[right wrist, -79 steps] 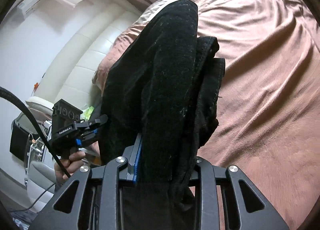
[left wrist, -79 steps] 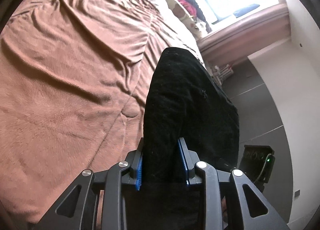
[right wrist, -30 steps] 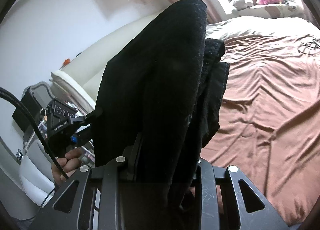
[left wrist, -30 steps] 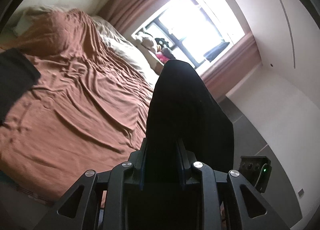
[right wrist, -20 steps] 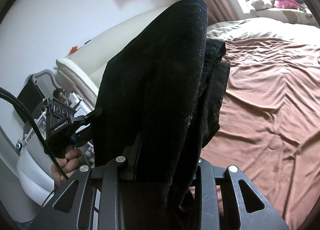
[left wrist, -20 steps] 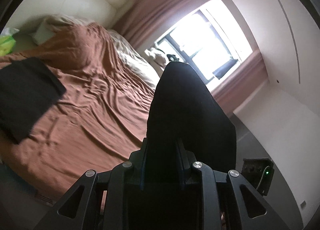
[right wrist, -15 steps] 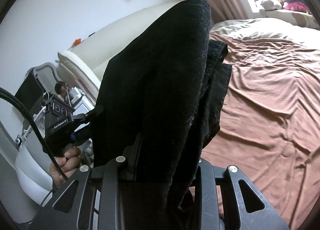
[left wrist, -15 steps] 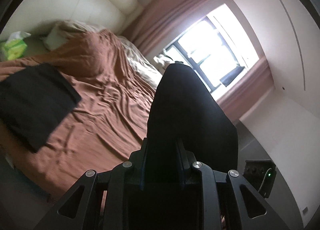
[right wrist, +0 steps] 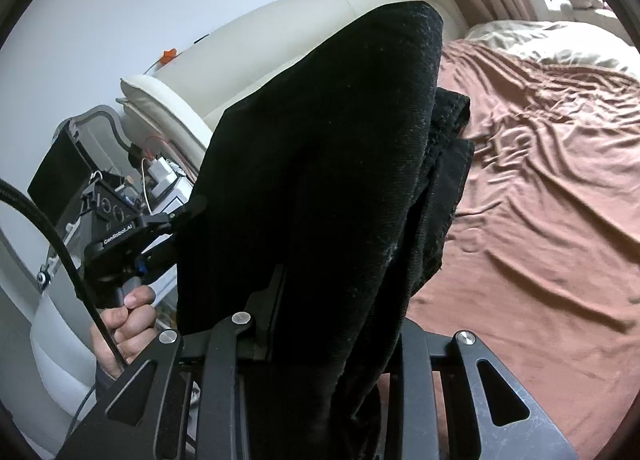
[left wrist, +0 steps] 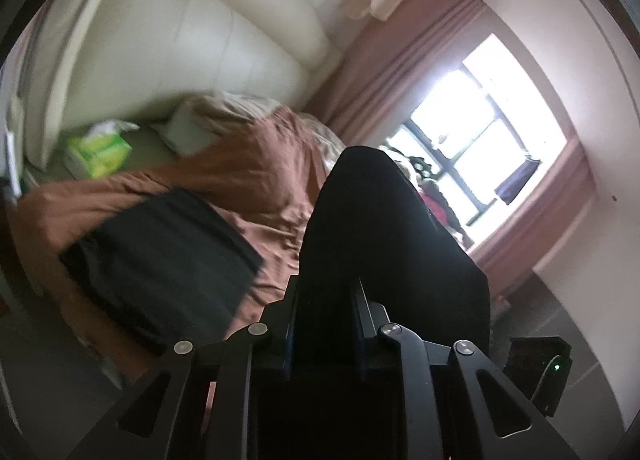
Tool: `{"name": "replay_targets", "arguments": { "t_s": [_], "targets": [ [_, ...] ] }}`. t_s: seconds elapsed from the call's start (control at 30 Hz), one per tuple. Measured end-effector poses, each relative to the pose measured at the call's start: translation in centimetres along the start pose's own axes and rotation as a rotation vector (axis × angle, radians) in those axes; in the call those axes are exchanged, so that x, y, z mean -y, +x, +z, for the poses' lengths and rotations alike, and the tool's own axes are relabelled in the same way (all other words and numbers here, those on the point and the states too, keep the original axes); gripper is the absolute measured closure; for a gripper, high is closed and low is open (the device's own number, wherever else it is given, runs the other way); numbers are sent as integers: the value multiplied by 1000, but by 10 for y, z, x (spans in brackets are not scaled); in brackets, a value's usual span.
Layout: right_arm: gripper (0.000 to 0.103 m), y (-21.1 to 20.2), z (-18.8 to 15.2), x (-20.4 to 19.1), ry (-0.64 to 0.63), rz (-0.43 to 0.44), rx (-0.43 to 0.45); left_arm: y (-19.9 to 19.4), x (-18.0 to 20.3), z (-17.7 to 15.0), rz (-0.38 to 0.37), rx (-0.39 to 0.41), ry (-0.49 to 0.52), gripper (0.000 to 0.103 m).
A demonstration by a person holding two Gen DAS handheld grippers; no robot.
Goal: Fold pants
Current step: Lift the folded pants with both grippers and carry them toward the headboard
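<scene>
Both my jaws are clamped on the black pants (right wrist: 320, 164), the left pair just tightening; thick, dark, bunched folds hang in the air over the brown bed (right wrist: 540, 220).

Both grippers are matte black with triangular cut-outs in the linkage arms and round silver screws at the pivots; the left gripper (left wrist: 325, 292) shows blue pad edges. In the right wrist view the left gripper (right wrist: 176, 232) carries white "GenRobot.AI" lettering. Just below that lettering, a hand (right wrist: 124, 324) and a black braided cable (right wrist: 60, 252).
</scene>
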State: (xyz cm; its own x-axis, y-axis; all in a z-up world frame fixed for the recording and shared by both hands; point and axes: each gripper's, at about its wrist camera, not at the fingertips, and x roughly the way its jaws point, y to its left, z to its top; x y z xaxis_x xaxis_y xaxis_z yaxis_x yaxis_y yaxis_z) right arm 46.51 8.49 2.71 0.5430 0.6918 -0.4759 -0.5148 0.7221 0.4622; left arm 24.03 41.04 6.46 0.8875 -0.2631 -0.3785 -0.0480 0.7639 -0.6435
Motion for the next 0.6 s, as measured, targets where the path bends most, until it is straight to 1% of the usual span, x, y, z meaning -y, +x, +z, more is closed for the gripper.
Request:
{"name": "replay_targets", "arguments": {
  "t_s": [0.23, 0.3, 0.4, 0.6],
  "targets": [
    [77, 52, 6, -8, 45, 48, -12, -8, -30, 28, 96, 24, 14, 82],
    [77, 60, 2, -9, 55, 44, -11, -5, -41, 34, 135, 26, 17, 82],
    [77, 79, -2, -8, 75, 37, -21, -1, -59, 44, 167, 21, 4, 83],
    [77, 111, -2, -11, 91, 30, -23, 12, -86, 70, 246, 20, 23, 83]
  ]
}}
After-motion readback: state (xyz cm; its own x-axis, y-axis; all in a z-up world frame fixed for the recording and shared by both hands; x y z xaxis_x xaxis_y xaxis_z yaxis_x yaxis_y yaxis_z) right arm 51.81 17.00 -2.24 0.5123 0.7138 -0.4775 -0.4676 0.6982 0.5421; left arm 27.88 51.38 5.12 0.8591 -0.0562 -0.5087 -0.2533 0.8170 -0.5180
